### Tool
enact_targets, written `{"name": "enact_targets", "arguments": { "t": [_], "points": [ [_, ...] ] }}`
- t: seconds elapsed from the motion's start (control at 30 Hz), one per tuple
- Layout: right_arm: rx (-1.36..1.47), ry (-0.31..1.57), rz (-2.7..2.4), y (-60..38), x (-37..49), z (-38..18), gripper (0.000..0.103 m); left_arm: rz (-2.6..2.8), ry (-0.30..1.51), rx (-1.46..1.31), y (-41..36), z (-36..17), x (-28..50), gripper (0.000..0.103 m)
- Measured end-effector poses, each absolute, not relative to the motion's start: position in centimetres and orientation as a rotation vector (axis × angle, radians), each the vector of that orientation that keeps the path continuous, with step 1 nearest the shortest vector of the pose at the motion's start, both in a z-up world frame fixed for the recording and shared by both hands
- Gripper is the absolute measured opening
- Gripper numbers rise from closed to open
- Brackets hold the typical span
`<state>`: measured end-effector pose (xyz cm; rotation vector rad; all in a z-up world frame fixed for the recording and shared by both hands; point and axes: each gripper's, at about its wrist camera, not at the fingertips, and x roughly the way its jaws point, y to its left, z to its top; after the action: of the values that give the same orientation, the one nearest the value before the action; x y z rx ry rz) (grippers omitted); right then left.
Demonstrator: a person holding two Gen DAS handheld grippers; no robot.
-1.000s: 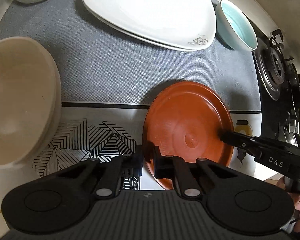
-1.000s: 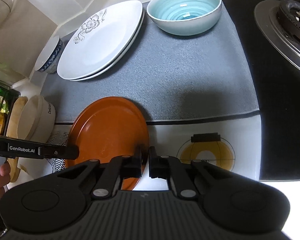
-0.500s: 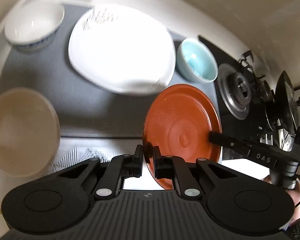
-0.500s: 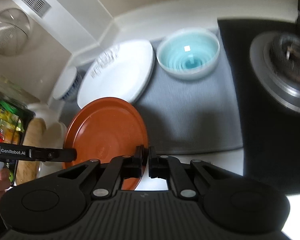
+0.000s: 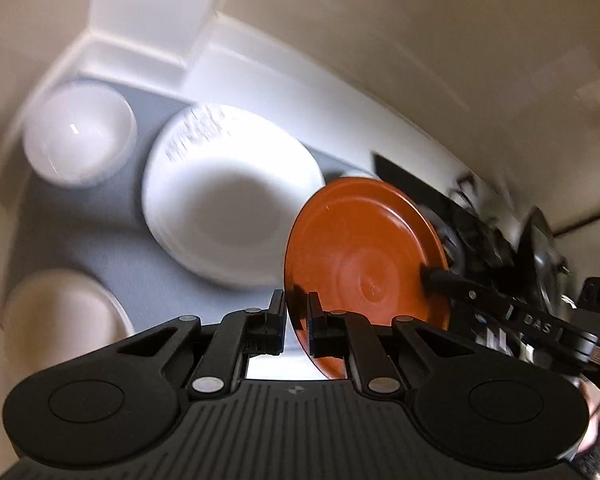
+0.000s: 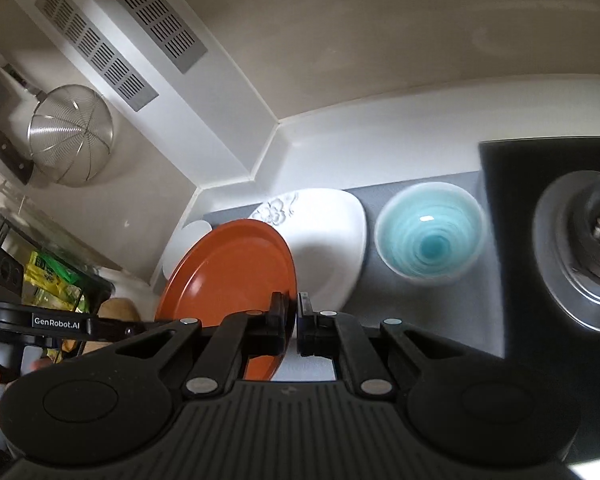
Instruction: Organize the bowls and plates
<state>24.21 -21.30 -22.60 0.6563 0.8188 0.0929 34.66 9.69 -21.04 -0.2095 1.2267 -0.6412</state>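
Note:
Both grippers hold one orange-brown plate [image 5: 364, 256] in the air, high above the counter. My left gripper [image 5: 294, 316] is shut on its left rim. My right gripper [image 6: 293, 320] is shut on its right rim; the plate [image 6: 232, 272] also shows there. Below lie stacked white plates [image 5: 228, 204] with a flower print [image 6: 324, 248], a teal bowl [image 6: 430, 236], a small white bowl [image 5: 80, 140] and a beige bowl [image 5: 60, 316] on a grey mat [image 5: 100, 256].
A gas stove burner [image 6: 588, 248] on a black hob is at the right. A metal strainer [image 6: 70, 132] hangs on the left wall under a vent. A rack with packets [image 6: 48, 280] stands at the far left.
Both grippers have lifted the orange plate well up from the counter; the dishes below now look smaller and farther away. The grips are unchanged.

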Motion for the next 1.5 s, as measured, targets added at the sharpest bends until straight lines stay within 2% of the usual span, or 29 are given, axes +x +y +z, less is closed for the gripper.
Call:
{"name": "enact_targets", "arguments": {
  "t": [0.17,0.47,0.87,1.03,1.13,1.17,1.2,1.23,1.27,1.3,1.33,1.43,1.5],
  "points": [
    [0.672,0.839,0.077,-21.2,29.0,-24.0,0.006,-0.577,1.185,-0.212,9.6,-21.6,38.8,0.011],
    [0.575,0.875,0.008,-19.9,37.0,-29.3,0.006,-0.455,1.164,-0.170,7.7,-27.6,45.4,0.011],
    [0.406,0.941,-0.082,-17.1,38.0,-33.6,0.008,-0.434,1.172,-0.121,7.0,-32.8,46.3,0.012],
    [0.387,0.944,-0.068,-17.1,37.7,-34.0,0.009,-0.434,1.109,-0.005,5.8,-32.3,45.5,0.012],
    [0.370,0.933,-0.060,-16.9,37.6,-33.6,0.010,-0.417,1.090,-0.026,6.5,-31.2,44.8,0.012],
    [0.377,0.928,-0.066,-17.0,37.5,-33.4,0.016,-0.407,1.074,-0.053,6.8,-30.7,44.7,0.014],
    [0.393,0.921,-0.056,-17.0,37.2,-33.1,0.019,-0.399,1.056,-0.074,7.3,-30.0,44.2,0.020],
    [0.401,0.912,-0.039,-17.0,37.0,-32.8,0.019,-0.390,1.041,-0.083,7.7,-29.2,43.7,0.031],
    [0.394,0.904,-0.031,-16.9,36.6,-32.5,0.019,-0.376,1.024,-0.080,7.9,-28.5,43.2,0.037],
    [0.383,0.894,-0.030,-16.8,36.3,-32.1,0.019,-0.357,1.008,-0.070,8.0,-27.7,42.6,0.050],
    [0.378,0.881,-0.035,-16.8,35.8,-31.6,0.019,-0.331,0.992,-0.057,8.2,-27.0,42.0,0.057],
    [0.458,0.854,-0.017,-17.1,33.9,-30.6,0.027,-0.256,0.969,-0.022,8.8,-25.0,40.3,0.062],
    [0.503,0.839,0.001,-17.3,32.2,-30.0,0.040,-0.206,0.974,-0.016,9.3,-24.1,39.2,0.065]
  ]
}}
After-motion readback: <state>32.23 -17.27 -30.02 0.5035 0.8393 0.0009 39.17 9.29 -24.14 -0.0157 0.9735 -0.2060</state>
